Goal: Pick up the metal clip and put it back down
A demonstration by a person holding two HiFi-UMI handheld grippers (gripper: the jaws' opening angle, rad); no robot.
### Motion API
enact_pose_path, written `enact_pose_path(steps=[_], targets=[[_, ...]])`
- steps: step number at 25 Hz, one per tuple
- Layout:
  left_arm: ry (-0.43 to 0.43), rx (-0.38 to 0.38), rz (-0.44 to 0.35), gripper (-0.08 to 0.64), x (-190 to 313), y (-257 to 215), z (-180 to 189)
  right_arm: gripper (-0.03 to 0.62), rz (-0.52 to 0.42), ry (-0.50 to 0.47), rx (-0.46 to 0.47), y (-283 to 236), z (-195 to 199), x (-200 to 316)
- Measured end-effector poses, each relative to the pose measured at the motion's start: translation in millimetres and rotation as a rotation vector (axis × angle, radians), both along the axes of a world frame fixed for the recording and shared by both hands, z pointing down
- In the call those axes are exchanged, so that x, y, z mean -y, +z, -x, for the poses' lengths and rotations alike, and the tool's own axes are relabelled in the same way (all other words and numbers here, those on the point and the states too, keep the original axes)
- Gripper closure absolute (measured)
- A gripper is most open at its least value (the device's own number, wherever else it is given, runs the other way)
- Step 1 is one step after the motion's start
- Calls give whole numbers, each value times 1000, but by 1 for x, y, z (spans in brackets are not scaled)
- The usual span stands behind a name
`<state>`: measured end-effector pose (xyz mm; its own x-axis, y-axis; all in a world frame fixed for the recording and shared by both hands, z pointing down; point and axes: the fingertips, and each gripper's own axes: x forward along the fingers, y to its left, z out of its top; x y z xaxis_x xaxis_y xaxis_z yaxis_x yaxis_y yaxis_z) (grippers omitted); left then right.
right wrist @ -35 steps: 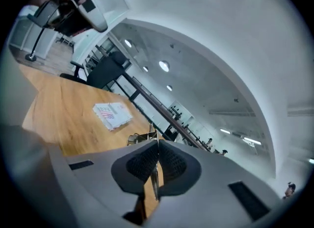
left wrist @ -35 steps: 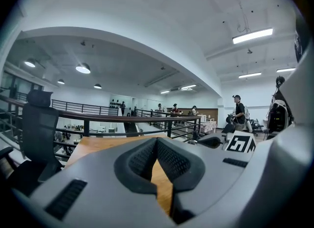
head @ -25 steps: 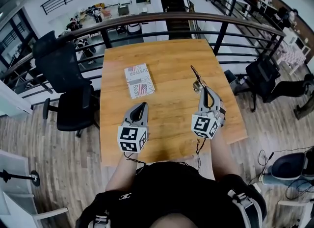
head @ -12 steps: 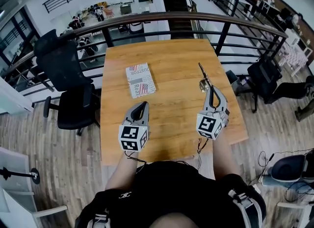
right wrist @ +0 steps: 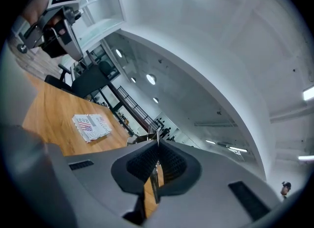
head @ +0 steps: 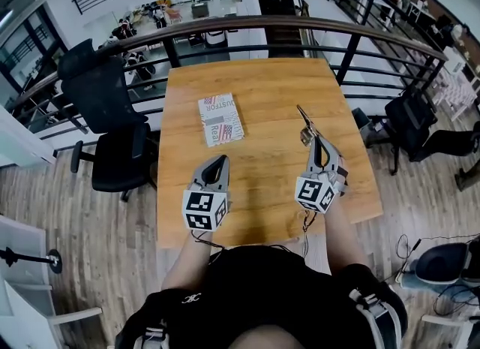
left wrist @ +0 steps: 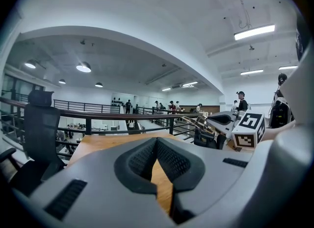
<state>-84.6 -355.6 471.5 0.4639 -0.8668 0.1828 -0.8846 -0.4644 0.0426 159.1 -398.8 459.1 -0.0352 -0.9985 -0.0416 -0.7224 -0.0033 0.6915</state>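
The metal clip [head: 304,124] is a thin shiny strip that sticks forward out of my right gripper [head: 313,143], which is shut on it over the right half of the wooden table [head: 262,85]. In the right gripper view the clip [right wrist: 156,173] shows as a narrow metal edge pinched between the dark pads. The gripper is rolled sideways there, and the clip seems to hang clear of the tabletop. My left gripper [head: 220,161] hovers over the near left part of the table, shut with nothing in it. Its closed tips [left wrist: 156,141] meet in the left gripper view.
A printed booklet [head: 220,119] lies flat on the table's left middle. A black office chair [head: 105,107] stands left of the table. A dark railing [head: 300,25] runs behind the far edge. Another chair [head: 409,118] sits at the right.
The right gripper carried the clip a little to the right, then back left. The left gripper has stayed in place. The head view shifted slightly.
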Motion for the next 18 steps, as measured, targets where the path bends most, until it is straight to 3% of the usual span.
enact_pose_path(steps=[8, 18], targets=[[-46, 10, 10, 548, -9, 3, 19, 574, 105, -35, -106, 52, 18, 7], [-123, 19, 16, 548, -30, 4, 48, 574, 280, -118, -174, 133, 58, -5]])
